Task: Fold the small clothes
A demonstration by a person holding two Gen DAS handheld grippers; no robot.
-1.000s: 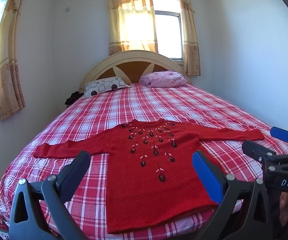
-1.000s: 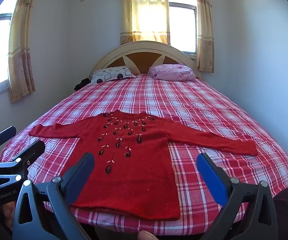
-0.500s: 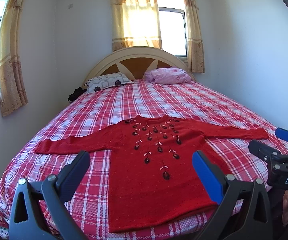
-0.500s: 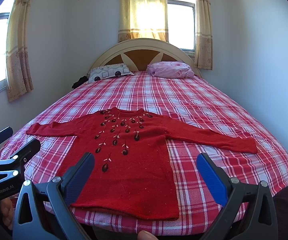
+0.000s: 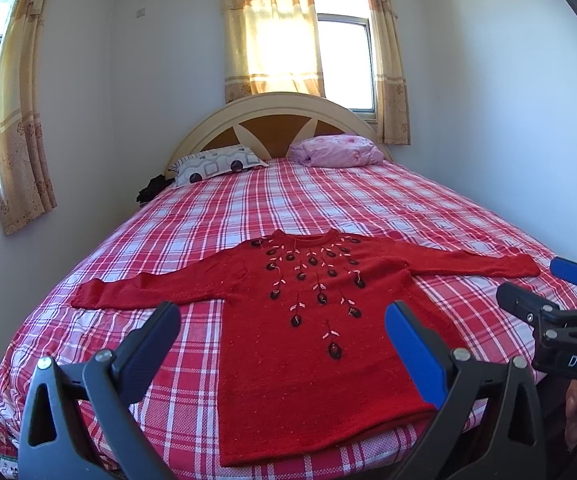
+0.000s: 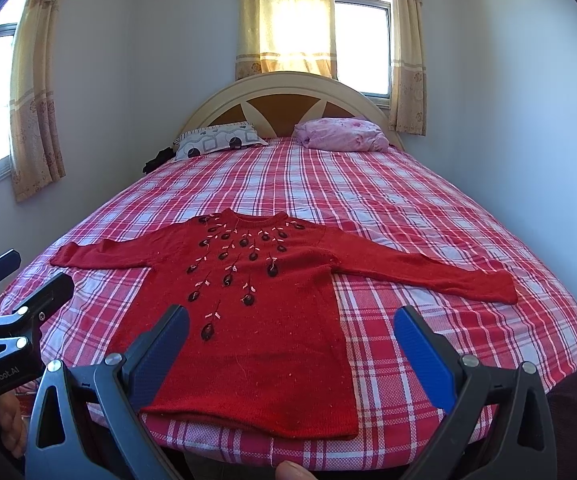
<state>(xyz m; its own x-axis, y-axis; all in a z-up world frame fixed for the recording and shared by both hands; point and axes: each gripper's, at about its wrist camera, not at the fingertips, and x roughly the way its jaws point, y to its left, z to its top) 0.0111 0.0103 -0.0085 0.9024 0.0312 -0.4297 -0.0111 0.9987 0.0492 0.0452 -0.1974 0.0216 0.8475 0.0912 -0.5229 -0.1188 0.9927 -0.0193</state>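
Left tool (image 5: 282, 334) and right tool (image 6: 290, 338) I hold spread wide, empty, above the bed (image 5: 328, 200); the red sweater (image 5: 308, 312) lies flat, no fold is made yet.

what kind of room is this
A bedroom, most likely in a home: a bed with a plaid sheet, a patterned pillow against the arched headboard, and curtained windows. A red sweater lies spread flat.

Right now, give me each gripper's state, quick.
Left gripper: open, holding nothing, above the red sweater.
Right gripper: open, holding nothing.
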